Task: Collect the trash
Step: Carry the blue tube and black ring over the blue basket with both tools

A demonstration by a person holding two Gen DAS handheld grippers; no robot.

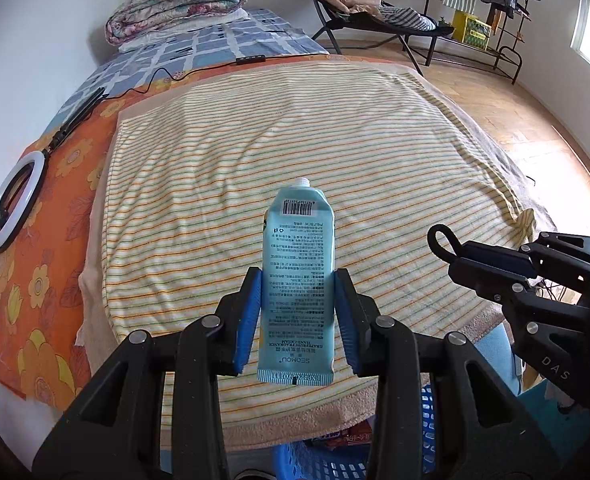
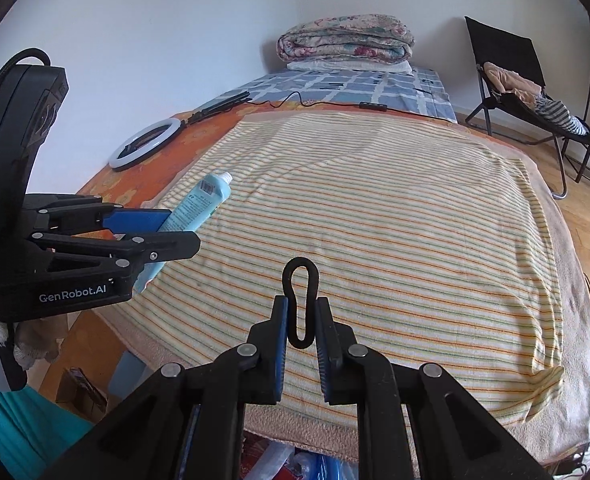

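Observation:
A light blue hand-cream tube [image 1: 297, 280] with a white threaded neck and no cap is held above the striped towel [image 1: 295, 140], and my left gripper [image 1: 298, 280] is shut on its lower half. The same tube [image 2: 197, 208] shows at the left of the right wrist view, sticking out of the left gripper [image 2: 163, 232]. My right gripper [image 2: 301, 312] is shut on a black looped band [image 2: 301, 300], seen also as the black looped band [image 1: 445, 242] at the right of the left wrist view. A blue plastic basket [image 1: 319, 464] sits below the bed edge.
A ring light [image 1: 13, 204] with its black cable lies on the orange floral sheet [image 1: 35, 260] at the left. A folded quilt [image 1: 179, 4] rests at the far end of the bed. A black folding chair [image 1: 359, 4] and clothes rack [image 1: 491, 8] stand on the wooden floor.

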